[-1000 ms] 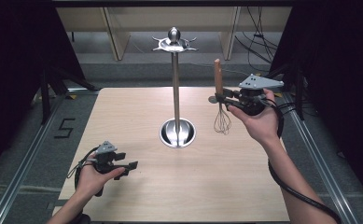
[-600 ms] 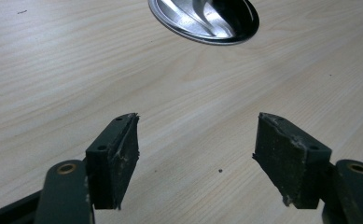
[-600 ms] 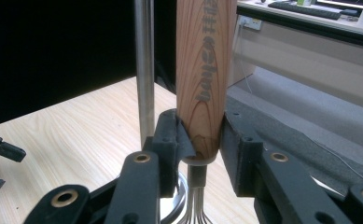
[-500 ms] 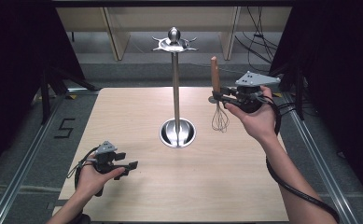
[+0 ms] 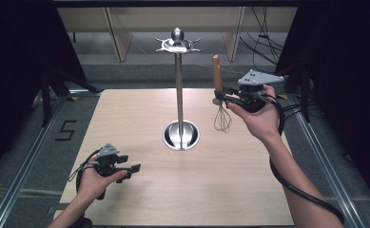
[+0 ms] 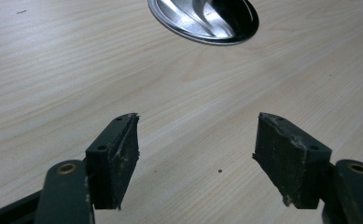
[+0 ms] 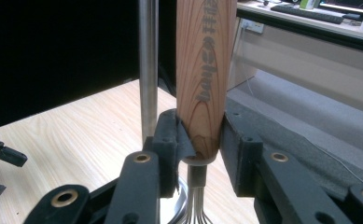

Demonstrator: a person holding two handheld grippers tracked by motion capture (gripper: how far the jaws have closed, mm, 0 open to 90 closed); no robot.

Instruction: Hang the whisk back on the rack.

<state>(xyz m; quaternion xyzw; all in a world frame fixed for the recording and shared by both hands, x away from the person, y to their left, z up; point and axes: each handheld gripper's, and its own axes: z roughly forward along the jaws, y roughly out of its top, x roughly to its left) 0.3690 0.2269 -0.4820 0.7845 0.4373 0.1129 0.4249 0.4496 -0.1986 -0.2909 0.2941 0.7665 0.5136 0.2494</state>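
Observation:
A whisk with a wooden handle (image 5: 216, 72) and wire head (image 5: 223, 118) hangs upright above the table's right side. My right gripper (image 5: 219, 95) is shut on the lower end of the handle (image 7: 205, 70), pads pressing both sides, wires hanging below. A steel utensil stand rises at the table's middle, with a pole (image 5: 179, 90), a round base (image 5: 180, 135) and hooks at the top (image 5: 177, 42). The pole (image 7: 148, 65) stands just left of the whisk in the right gripper view. My left gripper (image 5: 134, 170) rests low at the front left, open with nothing between its jaws (image 6: 195, 154).
The light wooden table (image 5: 125, 114) ends in metal rails on both sides. The stand's shiny base (image 6: 205, 18) lies ahead of the left gripper. A cable (image 5: 287, 180) trails from the right gripper along the forearm. Shelving and cables sit beyond the far edge.
The right gripper has drifted slightly left and up with the whisk, closer to the stand's pole. The left gripper has stayed where it was.

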